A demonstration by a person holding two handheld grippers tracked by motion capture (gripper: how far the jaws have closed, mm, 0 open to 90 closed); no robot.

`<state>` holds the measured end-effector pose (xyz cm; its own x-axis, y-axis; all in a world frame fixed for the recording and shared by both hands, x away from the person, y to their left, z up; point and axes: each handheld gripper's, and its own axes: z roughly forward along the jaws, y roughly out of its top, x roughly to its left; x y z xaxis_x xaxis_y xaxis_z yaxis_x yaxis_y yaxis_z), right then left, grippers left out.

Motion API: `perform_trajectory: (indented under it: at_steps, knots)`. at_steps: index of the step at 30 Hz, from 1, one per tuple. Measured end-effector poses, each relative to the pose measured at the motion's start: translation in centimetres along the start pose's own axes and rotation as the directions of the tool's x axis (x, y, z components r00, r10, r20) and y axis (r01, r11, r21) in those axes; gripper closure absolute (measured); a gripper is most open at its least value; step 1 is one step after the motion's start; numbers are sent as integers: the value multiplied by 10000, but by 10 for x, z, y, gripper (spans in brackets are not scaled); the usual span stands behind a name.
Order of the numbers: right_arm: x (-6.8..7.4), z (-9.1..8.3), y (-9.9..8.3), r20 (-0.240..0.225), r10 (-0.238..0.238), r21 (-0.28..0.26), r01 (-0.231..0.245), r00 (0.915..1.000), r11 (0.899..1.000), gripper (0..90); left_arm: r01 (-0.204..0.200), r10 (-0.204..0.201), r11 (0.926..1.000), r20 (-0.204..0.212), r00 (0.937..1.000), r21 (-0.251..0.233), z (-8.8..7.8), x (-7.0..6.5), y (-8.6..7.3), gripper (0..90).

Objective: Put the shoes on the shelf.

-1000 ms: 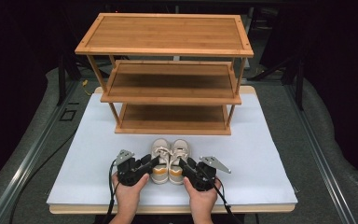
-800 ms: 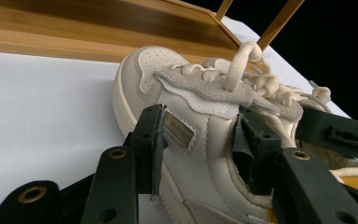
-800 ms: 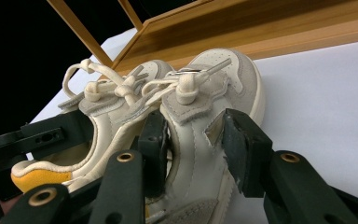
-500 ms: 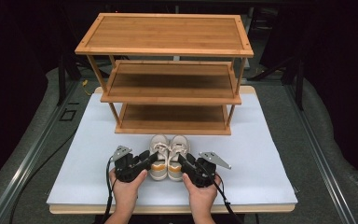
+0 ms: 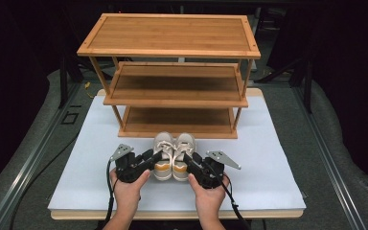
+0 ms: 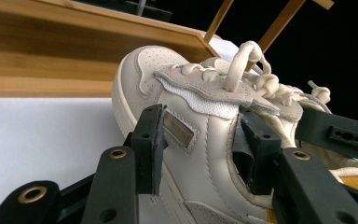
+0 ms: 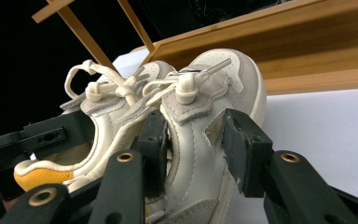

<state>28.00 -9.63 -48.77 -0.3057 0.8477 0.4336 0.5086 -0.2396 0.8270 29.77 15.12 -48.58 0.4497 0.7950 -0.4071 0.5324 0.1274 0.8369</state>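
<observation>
Overhead, two small cream leather shoes sit side by side on the white table mat (image 5: 268, 158), just in front of the three-tier bamboo shoe rack (image 5: 172, 43), toes toward its lowest shelf. The left shoe (image 5: 163, 146) is clenched by the left gripper (image 5: 156, 156), the right shoe (image 5: 183, 145) by the right gripper (image 5: 188, 158); one hand (image 5: 127, 189) and the other hand (image 5: 207, 194) come in from the near edge. Both shoes have orange heel linings.

In the left gripper view, the two black jaws clamp the left shoe (image 6: 191, 135) across its side wall: one rubbery pad presses the smooth outer leather beside a small rectangular tag, the other sits inside the opening. Suede trim, perforated toe and thick knotted laces show; the rack's bottom board (image 6: 51, 51) lies close behind.

In the right gripper view, the jaws likewise pinch the right shoe (image 7: 200, 140), one pad outside, one inside. The left shoe (image 7: 98, 126) touches it alongside, with the other gripper's jaw on it.
</observation>
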Motion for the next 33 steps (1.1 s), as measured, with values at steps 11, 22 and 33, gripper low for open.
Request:
perform_trajectory:
  at_steps: [11,22,33]
  knots:
    - [5,-4,13,29,29,11,-29,10000,10000,606,4,-4,10000,53,10000,-25,-4,-4,13,565]
    - [10,-7,24,-112,32,-154,-33,9999,9999,606,-56,57,9999,80,10000,-90,-7,-8,27,565]
    - [16,-11,39,-45,-60,-215,59,10000,9998,606,-102,105,9997,138,9998,-207,-10,-13,43,565]
